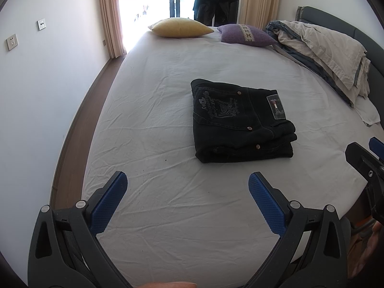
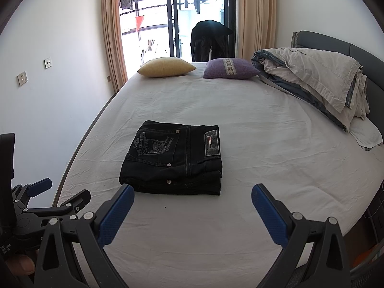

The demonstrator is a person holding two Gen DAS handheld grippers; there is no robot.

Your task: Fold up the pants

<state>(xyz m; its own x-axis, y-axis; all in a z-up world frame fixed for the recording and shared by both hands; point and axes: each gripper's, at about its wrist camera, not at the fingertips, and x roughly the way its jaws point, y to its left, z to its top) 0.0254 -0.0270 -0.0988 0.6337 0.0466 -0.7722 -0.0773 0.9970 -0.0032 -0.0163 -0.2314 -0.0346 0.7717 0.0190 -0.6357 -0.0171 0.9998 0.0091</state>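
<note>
White bed sheet [image 1: 168, 96] carries folded pants [image 1: 240, 122] mid-bed; left gripper [image 1: 188, 187] and right gripper [image 2: 192, 200] spread, empty; folding looks finished.

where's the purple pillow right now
The purple pillow lies at the bed's far edge by the window, between the yellow pillow and the crumpled duvet.

Blown-out daylight from balcony door [image 2: 172, 16]; sharp focus; fisheye-curved, vignetted edges

The right gripper [image 1: 369, 160] is cut off by the picture's edge. The small words stitched on the pants [image 2: 172, 158] pocket are partly too tiny to be read. The under layers are hidden.
</note>
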